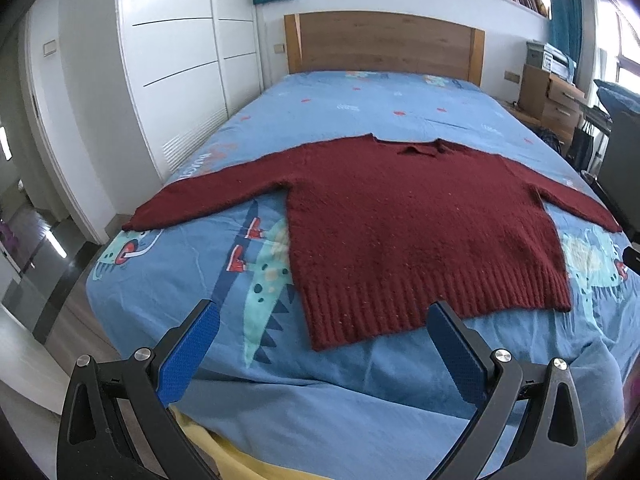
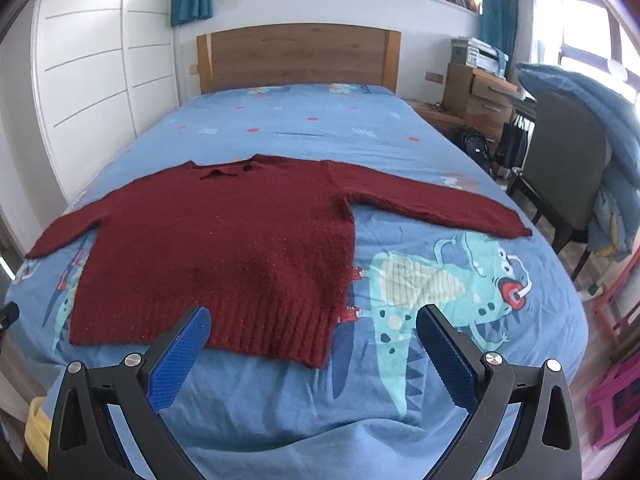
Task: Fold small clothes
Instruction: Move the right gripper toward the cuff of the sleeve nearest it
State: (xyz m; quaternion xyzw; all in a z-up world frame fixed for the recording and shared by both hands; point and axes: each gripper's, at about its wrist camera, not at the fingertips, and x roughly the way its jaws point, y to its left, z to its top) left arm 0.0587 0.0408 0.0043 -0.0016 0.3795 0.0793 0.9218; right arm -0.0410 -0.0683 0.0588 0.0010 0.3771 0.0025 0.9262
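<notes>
A dark red knit sweater [image 1: 412, 224] lies flat on the blue dinosaur-print bedspread [image 1: 200, 280], both sleeves spread out, collar toward the headboard, ribbed hem nearest me. It also shows in the right wrist view [image 2: 224, 248]. My left gripper [image 1: 324, 312] is open and empty, hovering just before the hem's left part. My right gripper [image 2: 314, 318] is open and empty, hovering before the hem's right corner. Neither touches the sweater.
A wooden headboard [image 1: 384, 44] stands at the far end. White wardrobe doors [image 1: 180, 60] line the left side. A dark chair draped with a blue blanket [image 2: 572, 152] and wooden drawers [image 2: 480, 92] stand right of the bed. A pink stool [image 2: 616, 396] sits at lower right.
</notes>
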